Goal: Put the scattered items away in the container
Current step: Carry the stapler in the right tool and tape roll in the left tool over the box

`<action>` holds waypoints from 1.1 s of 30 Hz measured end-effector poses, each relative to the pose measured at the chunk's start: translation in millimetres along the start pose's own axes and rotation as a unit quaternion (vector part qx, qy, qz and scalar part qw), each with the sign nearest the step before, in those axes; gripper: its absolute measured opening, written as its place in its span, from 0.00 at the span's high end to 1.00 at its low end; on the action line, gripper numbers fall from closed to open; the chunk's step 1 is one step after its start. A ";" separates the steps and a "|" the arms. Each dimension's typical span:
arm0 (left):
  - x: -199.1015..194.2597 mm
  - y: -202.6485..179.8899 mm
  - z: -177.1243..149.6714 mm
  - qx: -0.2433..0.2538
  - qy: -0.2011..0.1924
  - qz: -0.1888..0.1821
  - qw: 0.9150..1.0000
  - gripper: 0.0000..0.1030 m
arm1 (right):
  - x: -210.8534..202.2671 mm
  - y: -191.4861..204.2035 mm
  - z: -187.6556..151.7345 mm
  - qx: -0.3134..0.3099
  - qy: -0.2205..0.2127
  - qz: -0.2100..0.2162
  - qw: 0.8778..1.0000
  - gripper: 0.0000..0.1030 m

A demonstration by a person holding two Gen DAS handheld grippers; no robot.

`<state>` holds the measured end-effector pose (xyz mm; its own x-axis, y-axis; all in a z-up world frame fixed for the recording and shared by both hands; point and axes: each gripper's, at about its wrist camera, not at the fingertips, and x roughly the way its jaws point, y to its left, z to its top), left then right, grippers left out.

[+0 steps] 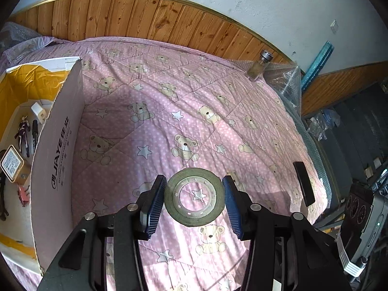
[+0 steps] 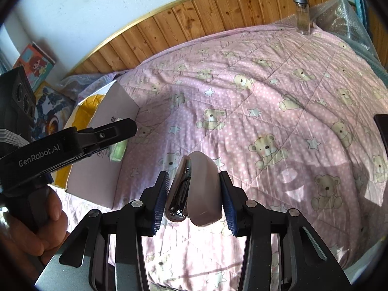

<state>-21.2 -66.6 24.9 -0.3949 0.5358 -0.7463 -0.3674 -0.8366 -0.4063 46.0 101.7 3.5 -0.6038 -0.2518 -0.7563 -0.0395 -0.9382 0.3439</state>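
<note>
The left gripper point(image 1: 194, 200) has its jaws closed against the sides of a roll of tape point(image 1: 194, 197), held flat over the pink bedspread point(image 1: 194, 111), just right of the open cardboard box point(image 1: 58, 145). The right gripper point(image 2: 194, 200) clamps a pink stapler point(image 2: 197, 189) between its pads, above the bedspread and well apart from the box.

Two close wrist views down onto one bedspread point(image 1: 184, 92), both facing the headboard point(image 2: 218, 12).
</note>
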 end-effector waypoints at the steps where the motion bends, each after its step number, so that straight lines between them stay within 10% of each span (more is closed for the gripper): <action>1: -4.7 -1.2 -3.4 0.000 -0.003 -0.004 1.000 0.53 | -3.2 4.1 -1.8 -0.004 -0.002 -0.001 1.000 0.58; 33: -136.0 44.1 -62.3 0.004 -0.132 0.076 0.988 0.53 | -39.8 125.1 -43.2 -0.118 -0.009 0.034 0.992 0.58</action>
<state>68.8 -183.5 75.6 -0.6512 0.4158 -0.6348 -0.2930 -0.9094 -0.2951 99.4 -15.9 52.6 -0.6130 -0.3142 -0.7249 0.1886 -0.9492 0.2520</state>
